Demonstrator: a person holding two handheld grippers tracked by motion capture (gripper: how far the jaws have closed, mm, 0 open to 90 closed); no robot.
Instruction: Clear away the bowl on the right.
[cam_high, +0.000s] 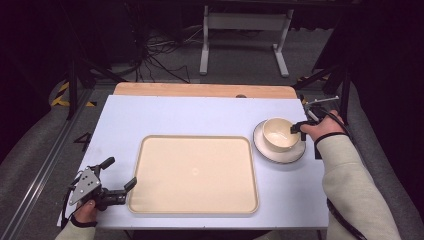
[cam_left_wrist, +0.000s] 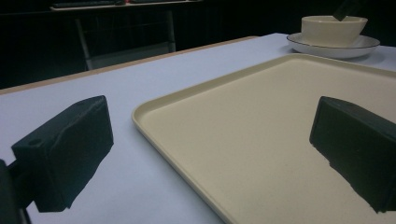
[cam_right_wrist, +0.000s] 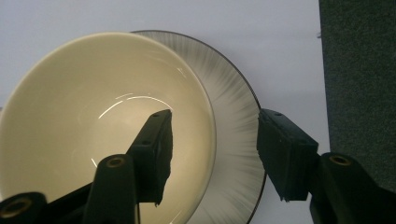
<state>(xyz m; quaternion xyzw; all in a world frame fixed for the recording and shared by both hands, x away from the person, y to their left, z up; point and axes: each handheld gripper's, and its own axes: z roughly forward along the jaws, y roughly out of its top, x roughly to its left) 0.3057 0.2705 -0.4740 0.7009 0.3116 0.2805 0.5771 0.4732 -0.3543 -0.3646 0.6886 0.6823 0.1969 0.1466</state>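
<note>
A cream bowl (cam_high: 278, 133) stands upright on a white plate (cam_high: 287, 156) with a dark rim, at the table's right side. My right gripper (cam_high: 296, 127) reaches it from the right and straddles the bowl's right wall. In the right gripper view the bowl (cam_right_wrist: 84, 116) is empty; one jaw hangs inside it, the other outside over the plate (cam_right_wrist: 233, 116). Its jaws stand apart from the wall, so the right gripper (cam_right_wrist: 215, 154) is open. My left gripper (cam_high: 120, 172) rests open by the left edge of a large empty cream tray (cam_high: 195, 172), with nothing between its jaws.
The tray (cam_left_wrist: 280, 116) takes up the middle of the white table (cam_high: 200, 115). A wooden strip (cam_high: 200, 90) runs along the far edge. The plate sits close to the table's right edge, with dark carpet (cam_right_wrist: 359, 70) beyond. A white frame (cam_high: 245, 30) stands on the floor behind.
</note>
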